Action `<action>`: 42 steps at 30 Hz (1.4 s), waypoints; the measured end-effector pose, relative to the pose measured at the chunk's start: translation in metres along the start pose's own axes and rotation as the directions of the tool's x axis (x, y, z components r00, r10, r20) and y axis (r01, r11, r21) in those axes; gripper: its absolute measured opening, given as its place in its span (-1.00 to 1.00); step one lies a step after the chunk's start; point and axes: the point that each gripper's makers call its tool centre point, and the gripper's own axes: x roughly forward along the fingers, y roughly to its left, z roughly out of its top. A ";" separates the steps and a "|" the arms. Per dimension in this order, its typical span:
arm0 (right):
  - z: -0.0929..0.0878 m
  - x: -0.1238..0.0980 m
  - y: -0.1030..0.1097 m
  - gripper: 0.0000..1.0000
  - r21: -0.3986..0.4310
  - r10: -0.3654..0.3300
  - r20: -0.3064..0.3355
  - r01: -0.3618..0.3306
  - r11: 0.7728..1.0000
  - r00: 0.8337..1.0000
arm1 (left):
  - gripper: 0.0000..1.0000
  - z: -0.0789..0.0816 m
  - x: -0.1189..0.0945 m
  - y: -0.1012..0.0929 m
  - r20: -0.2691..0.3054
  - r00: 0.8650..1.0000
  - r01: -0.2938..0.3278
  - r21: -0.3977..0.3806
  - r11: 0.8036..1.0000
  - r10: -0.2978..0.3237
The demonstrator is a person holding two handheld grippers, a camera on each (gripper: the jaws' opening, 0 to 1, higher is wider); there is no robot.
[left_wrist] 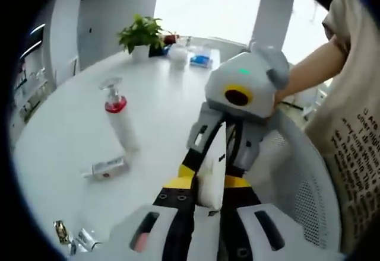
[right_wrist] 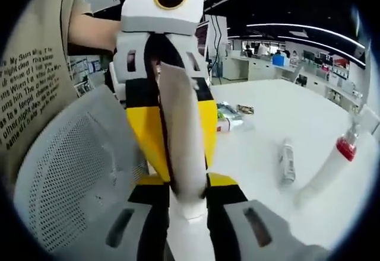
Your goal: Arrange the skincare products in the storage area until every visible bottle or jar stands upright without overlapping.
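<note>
Between our two facing grippers, left gripper [left_wrist: 209,204] and right gripper [right_wrist: 189,204] both clamp one white tube [right_wrist: 181,148]; next we stand it beside the pump bottle [left_wrist: 122,121] on the tabletop [left_wrist: 65,130].

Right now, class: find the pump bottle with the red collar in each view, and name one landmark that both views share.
Left gripper view: the pump bottle stands left of centre on the white table, above the lying tube.
Right gripper view: the pump bottle is at the far right, leaning in the picture, right of the tube.
Shared landmark: the lying tube beside it.
</note>
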 end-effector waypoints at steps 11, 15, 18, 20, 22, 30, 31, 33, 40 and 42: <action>-0.007 -0.004 -0.005 -0.37 0.061 -0.053 0.002 0.053 0.997 0.999 | -0.77 -0.008 0.005 0.000 -0.033 0.999 0.018 0.061 0.998 -0.016; -0.012 -0.012 -0.014 -0.19 0.060 -0.089 -0.028 0.090 0.994 0.996 | -0.75 -0.012 0.007 0.000 -0.043 0.999 0.024 0.082 0.996 -0.020; -0.013 -0.023 -0.023 -0.06 0.103 -0.129 -0.025 0.131 0.986 0.991 | -0.75 -0.015 0.009 0.002 -0.050 0.999 0.025 0.103 0.994 -0.020; -0.013 -0.028 -0.027 0.00 0.145 -0.155 -0.011 0.154 0.977 0.988 | -0.74 -0.016 0.010 0.003 -0.053 0.998 0.026 0.107 0.994 -0.021; -0.010 -0.034 -0.032 0.06 0.165 -0.183 0.008 0.179 0.970 0.983 | -0.73 -0.018 0.012 0.004 -0.060 0.998 0.030 0.119 0.992 -0.023; -0.007 -0.053 -0.045 0.20 0.182 -0.266 0.007 0.261 0.948 0.964 | -0.71 -0.020 0.019 0.020 -0.074 0.997 0.019 0.136 0.991 -0.009; -0.004 -0.055 -0.047 0.21 0.182 -0.285 0.016 0.278 0.943 0.958 | -0.70 -0.020 0.020 0.022 -0.072 0.997 0.023 0.131 0.991 -0.014; -0.001 -0.059 -0.049 0.21 0.193 -0.298 0.026 0.288 0.938 0.954 | -0.70 -0.019 0.022 0.025 -0.073 0.997 0.026 0.134 0.991 -0.016; 0.000 -0.072 -0.060 0.29 0.227 -0.368 0.041 0.350 0.909 0.929 | -0.70 -0.012 0.025 0.039 -0.056 0.998 0.004 0.165 0.986 0.005; 0.000 -0.076 -0.061 0.34 0.242 -0.388 0.044 0.367 0.898 0.921 | -0.70 -0.010 0.026 0.046 -0.052 0.999 0.000 0.168 0.986 0.008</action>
